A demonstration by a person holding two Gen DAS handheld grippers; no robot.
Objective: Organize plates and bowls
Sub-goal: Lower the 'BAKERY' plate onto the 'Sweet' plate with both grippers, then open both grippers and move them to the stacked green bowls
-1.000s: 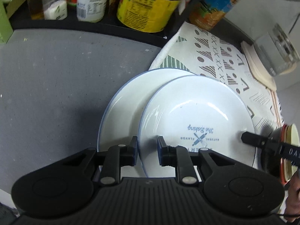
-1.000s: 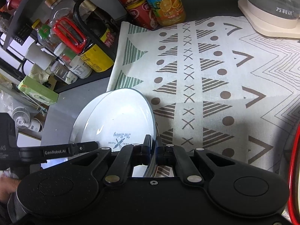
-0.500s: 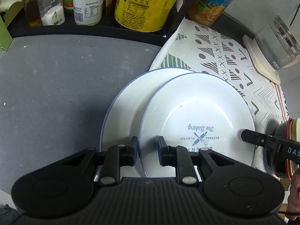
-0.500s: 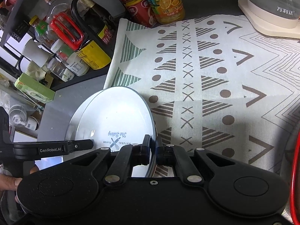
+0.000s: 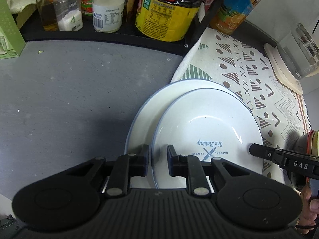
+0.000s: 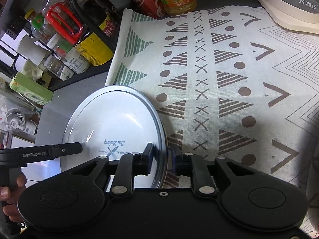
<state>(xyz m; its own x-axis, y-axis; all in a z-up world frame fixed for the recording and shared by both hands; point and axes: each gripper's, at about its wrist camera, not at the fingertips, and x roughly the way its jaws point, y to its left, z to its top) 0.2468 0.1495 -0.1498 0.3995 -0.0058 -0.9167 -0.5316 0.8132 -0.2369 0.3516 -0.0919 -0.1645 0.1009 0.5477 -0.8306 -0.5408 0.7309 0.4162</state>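
Note:
Two white plates with blue rims lie stacked where the grey counter meets the patterned cloth. The upper plate (image 5: pixel 205 123) (image 6: pixel 115 119), printed "The Baking", sits shifted right on the lower plate (image 5: pixel 151 107). My left gripper (image 5: pixel 158 153) straddles the upper plate's near rim, jaws narrow and shut on it. The right gripper (image 6: pixel 162 151) straddles the same plate's right rim. Its jaws are opening, with the rim between them and the pads off it. One right finger (image 5: pixel 259 151) shows at the plate's right edge, and a left finger (image 6: pixel 67 149) at its left edge.
A black rack of bottles and jars (image 5: pixel 165 16) lines the back. A green box (image 5: pixel 8 29) stands far left, a kettle on a cream base (image 6: pixel 289 10) at the back right. A red-ringed jar (image 5: pixel 311 141) stands just right of the plates. The patterned cloth (image 6: pixel 219 69) spreads to the right.
The right gripper's jaws have parted and let go of the plate's rim. The plates and the left gripper have stayed where they were.

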